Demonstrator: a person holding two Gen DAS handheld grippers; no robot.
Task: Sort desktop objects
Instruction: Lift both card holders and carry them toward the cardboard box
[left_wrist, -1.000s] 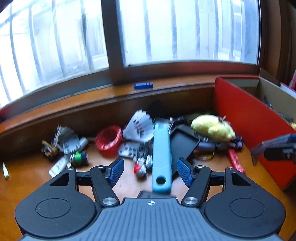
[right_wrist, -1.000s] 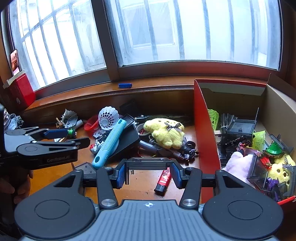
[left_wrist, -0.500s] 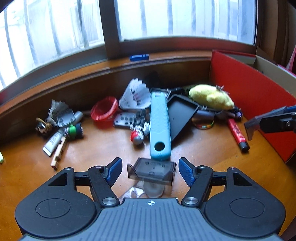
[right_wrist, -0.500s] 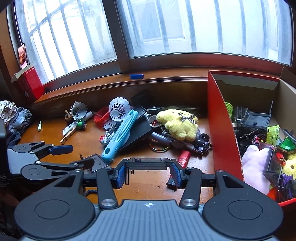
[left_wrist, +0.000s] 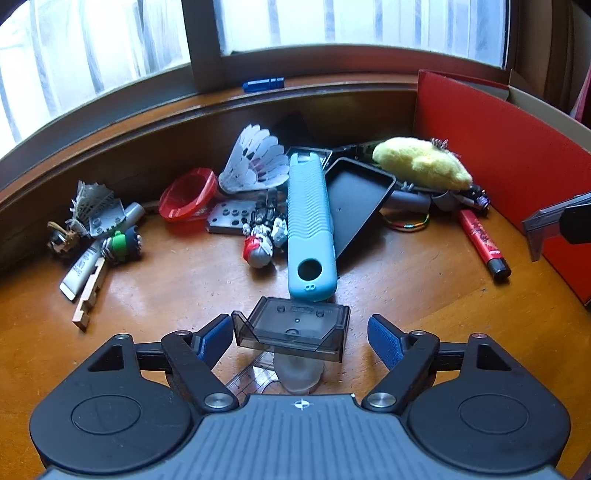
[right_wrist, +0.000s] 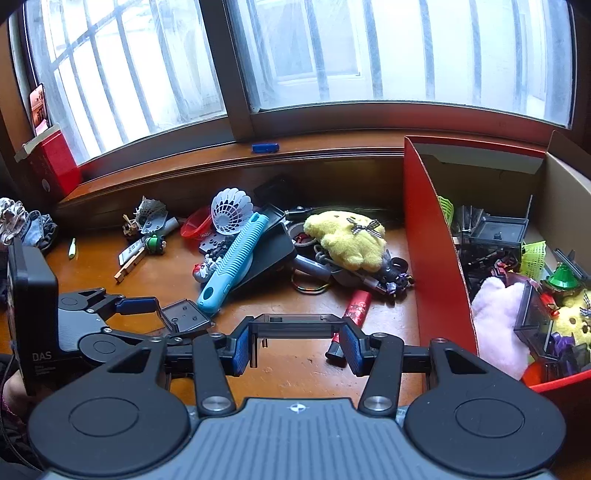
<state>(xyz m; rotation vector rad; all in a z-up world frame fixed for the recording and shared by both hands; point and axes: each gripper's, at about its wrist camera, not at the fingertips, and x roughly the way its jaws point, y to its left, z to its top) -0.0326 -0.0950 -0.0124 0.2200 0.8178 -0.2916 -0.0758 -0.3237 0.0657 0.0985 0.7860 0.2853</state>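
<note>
Left claw (left_wrist: 301, 334) spread wide, low around a smoky clear tray (left_wrist: 291, 328); right claw (right_wrist: 295, 345) clamps another tray (right_wrist: 295, 325). Only the right view shows the box (right_wrist: 436, 266) contents.

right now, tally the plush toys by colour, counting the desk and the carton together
yellow plush toys: 2
pink plush toy: 1
total: 3

A home: toy-strewn wooden desk (right_wrist: 369, 369) beneath a barred window (right_wrist: 332, 55).
</note>
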